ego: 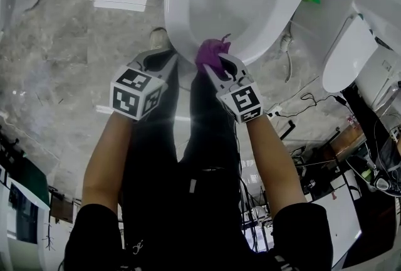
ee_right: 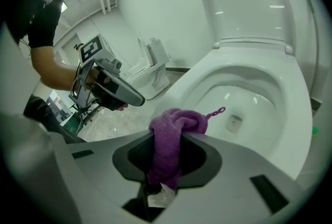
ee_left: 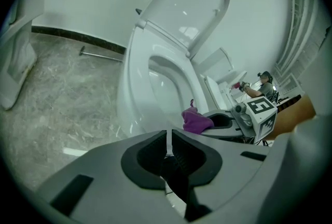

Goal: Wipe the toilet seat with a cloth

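Note:
A white toilet seat (ego: 182, 31) rings the open bowl, with its lid (ee_left: 197, 5) raised. My right gripper (ego: 216, 63) is shut on a purple cloth (ego: 210, 53), which rests at the seat's near rim. In the right gripper view the purple cloth (ee_right: 174, 135) bunches between the jaws, its hang loop over the toilet seat (ee_right: 194, 85). My left gripper (ego: 153, 61) hovers just left of the cloth, near the bowl's outer front; its jaws stand together with nothing between them. The left gripper view shows the toilet seat (ee_left: 137, 70) ahead and the purple cloth (ee_left: 196, 120) to the right.
Grey marbled floor (ego: 62, 56) spreads to the left. Another white toilet (ego: 348, 53) stands at the right, with cables (ego: 301, 103) trailing on the floor beside it. A white fixture (ee_left: 15, 67) stands at the far left. A person (ee_left: 262, 85) works in the background.

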`<state>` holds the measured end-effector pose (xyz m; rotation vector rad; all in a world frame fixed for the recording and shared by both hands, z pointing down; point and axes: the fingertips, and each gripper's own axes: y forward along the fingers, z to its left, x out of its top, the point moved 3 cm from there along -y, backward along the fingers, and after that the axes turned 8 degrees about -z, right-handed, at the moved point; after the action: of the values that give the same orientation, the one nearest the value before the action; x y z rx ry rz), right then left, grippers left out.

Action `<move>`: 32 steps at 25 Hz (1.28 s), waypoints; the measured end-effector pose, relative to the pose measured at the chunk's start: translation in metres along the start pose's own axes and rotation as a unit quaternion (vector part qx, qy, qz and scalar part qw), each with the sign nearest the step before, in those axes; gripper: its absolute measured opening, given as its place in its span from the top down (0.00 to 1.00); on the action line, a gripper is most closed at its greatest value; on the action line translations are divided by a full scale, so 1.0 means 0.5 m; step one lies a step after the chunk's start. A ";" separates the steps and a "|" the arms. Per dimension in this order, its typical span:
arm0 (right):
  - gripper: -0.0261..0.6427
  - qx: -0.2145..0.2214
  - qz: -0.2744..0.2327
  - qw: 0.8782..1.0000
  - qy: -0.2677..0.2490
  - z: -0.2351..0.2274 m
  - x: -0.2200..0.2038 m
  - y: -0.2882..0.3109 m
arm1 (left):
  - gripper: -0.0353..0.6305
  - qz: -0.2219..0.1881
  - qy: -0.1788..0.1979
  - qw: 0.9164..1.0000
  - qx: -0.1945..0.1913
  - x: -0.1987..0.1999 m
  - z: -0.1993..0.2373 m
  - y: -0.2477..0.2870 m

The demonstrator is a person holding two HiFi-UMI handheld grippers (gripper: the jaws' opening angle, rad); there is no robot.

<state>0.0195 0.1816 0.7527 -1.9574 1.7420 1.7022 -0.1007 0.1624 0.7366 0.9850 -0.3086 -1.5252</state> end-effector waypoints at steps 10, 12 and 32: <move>0.82 -0.005 -0.004 1.000 -0.025 0.010 0.064 0.100 | 0.91 -0.029 -0.022 0.999 0.008 0.010 0.056 -0.044; 0.82 0.001 -0.003 0.999 -0.038 0.012 0.075 0.114 | 0.89 -0.032 -0.027 0.999 0.009 0.009 0.062 -0.050; 0.82 0.020 0.001 0.995 -0.102 0.007 0.180 0.221 | 0.84 -0.104 -0.112 0.986 0.059 0.035 0.115 -0.086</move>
<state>-0.0804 0.0800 0.7546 -1.6988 1.6933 1.7808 -0.1699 0.1371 0.7345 0.9628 -0.4720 -1.8314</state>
